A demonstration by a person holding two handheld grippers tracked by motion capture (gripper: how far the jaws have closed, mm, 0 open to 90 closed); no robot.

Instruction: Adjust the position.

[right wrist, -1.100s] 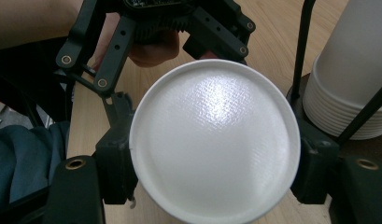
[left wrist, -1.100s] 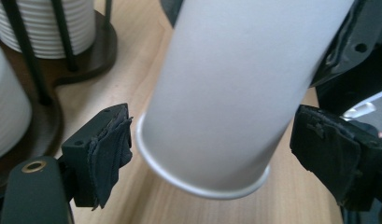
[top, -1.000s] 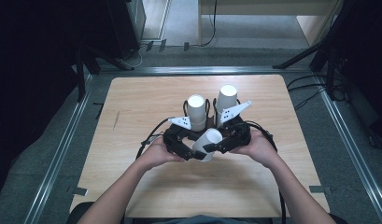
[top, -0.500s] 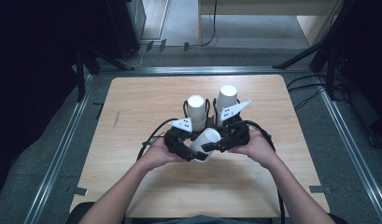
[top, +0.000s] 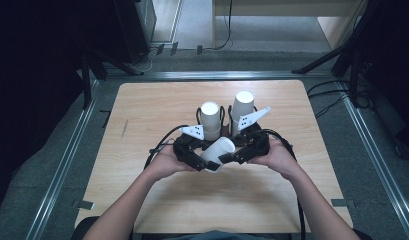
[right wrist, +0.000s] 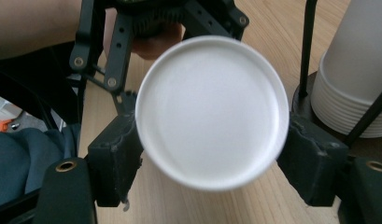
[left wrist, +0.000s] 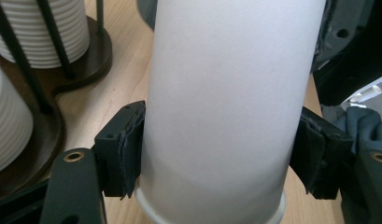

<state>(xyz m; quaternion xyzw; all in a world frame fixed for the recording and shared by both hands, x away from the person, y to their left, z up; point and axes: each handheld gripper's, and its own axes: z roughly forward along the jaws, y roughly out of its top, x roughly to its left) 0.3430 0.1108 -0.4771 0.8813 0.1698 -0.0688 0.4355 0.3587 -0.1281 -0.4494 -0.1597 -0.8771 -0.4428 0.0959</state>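
A smooth white paper cup [top: 217, 152] lies on its side above the wooden table [top: 142, 105], between both hands. The left gripper [left wrist: 216, 154] has just been closing and clamps its wall; the right gripper [right wrist: 212, 154], just opening, flanks its round base, likely a handover. Behind, ribbed cup stacks [top: 210, 120] stand in a dark wire rack [left wrist: 58, 112]

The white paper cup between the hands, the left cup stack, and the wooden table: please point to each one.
White paper cup [top: 218, 151], high view, on its side wall.
Left cup stack [top: 210, 120], high view, on its upper wall.
Wooden table [top: 142, 110], high view, on a bare part.
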